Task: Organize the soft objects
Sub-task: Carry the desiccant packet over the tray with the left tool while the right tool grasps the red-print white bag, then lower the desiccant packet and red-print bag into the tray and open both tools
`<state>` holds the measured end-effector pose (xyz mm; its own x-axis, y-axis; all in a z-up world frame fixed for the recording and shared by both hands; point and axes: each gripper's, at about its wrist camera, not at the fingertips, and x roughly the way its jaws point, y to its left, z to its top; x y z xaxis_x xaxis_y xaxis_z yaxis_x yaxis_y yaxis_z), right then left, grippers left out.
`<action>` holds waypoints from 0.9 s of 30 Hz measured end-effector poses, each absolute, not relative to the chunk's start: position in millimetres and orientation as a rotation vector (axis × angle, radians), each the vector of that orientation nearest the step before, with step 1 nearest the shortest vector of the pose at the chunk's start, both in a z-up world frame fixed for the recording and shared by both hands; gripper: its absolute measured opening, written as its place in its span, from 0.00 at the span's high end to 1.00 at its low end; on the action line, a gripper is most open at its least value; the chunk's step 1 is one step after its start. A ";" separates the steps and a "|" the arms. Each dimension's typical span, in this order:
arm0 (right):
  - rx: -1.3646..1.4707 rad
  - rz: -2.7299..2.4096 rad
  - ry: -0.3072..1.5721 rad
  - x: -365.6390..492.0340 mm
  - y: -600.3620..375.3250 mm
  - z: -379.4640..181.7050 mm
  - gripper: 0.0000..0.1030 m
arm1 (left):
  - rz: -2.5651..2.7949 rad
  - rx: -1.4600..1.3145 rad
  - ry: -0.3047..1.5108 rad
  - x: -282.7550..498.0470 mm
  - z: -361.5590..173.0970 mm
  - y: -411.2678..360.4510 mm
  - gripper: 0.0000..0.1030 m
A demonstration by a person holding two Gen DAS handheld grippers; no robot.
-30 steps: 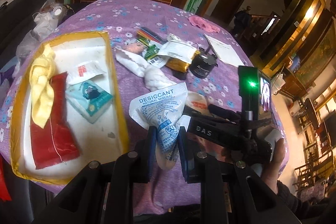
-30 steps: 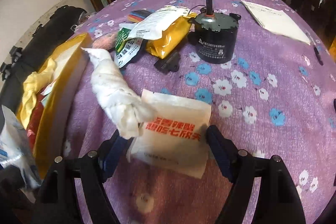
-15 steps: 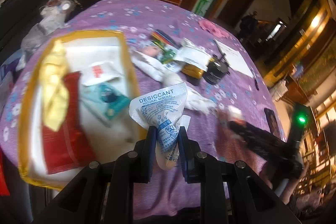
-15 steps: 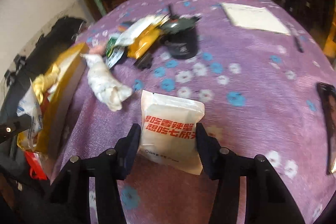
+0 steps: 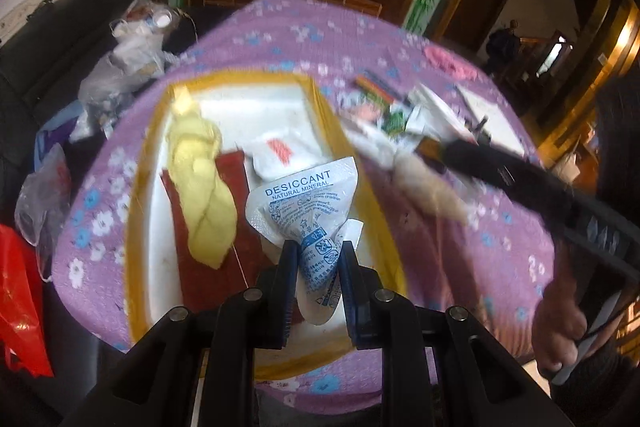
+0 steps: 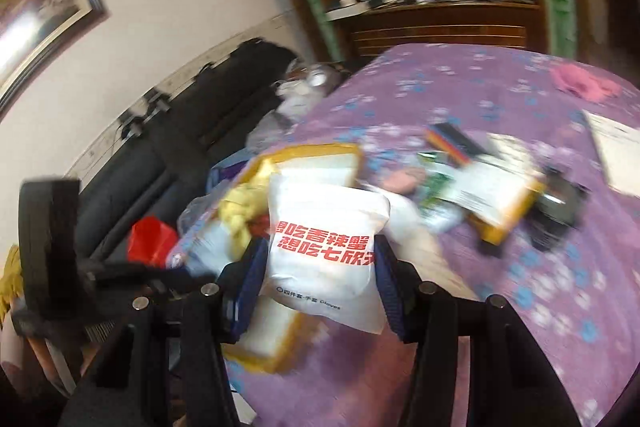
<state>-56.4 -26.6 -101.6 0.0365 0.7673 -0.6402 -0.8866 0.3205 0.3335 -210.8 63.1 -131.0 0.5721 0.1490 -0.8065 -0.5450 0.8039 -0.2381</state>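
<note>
Black hand-held gripper [image 5: 317, 259], blue pads [image 5: 289, 263], silver screws

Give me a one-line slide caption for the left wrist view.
Left hand-held gripper holds a white desiccant sachet with blue print above the yellow-rimmed white tray on the purple floral tablecloth.

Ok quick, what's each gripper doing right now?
Left gripper: closed on the desiccant packet, above the yellow-rimmed tray.
Right gripper: closed on the white pouch with red lettering.
</note>
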 end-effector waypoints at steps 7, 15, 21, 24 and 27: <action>-0.273 1.305 0.956 -54.6 52.5 -134.5 0.49 | 0.447 -0.467 0.950 -203.1 -157.6 69.8 0.80; -0.337 1.325 1.026 -55.8 90.2 -161.7 0.47 | 0.414 -0.546 0.889 -211.6 -168.2 81.0 0.74; -0.326 1.337 1.042 -54.9 94.0 -161.3 0.36 | 0.393 -0.628 0.813 -220.9 -170.0 90.4 0.29; -0.289 1.358 1.017 -54.9 84.2 -151.4 0.26 | 0.377 -0.617 0.773 -226.8 -163.7 85.2 0.23; -0.219 1.370 1.010 -50.0 67.9 -140.7 0.24 | 0.356 -0.612 0.733 -233.1 -156.5 78.3 0.23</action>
<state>-50.0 67.9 -140.7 -0.1261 0.7042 -0.6987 -0.8758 0.2518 0.4117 -233.1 78.3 -156.5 0.6957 0.0917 -0.7125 -0.5027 0.7707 -0.3916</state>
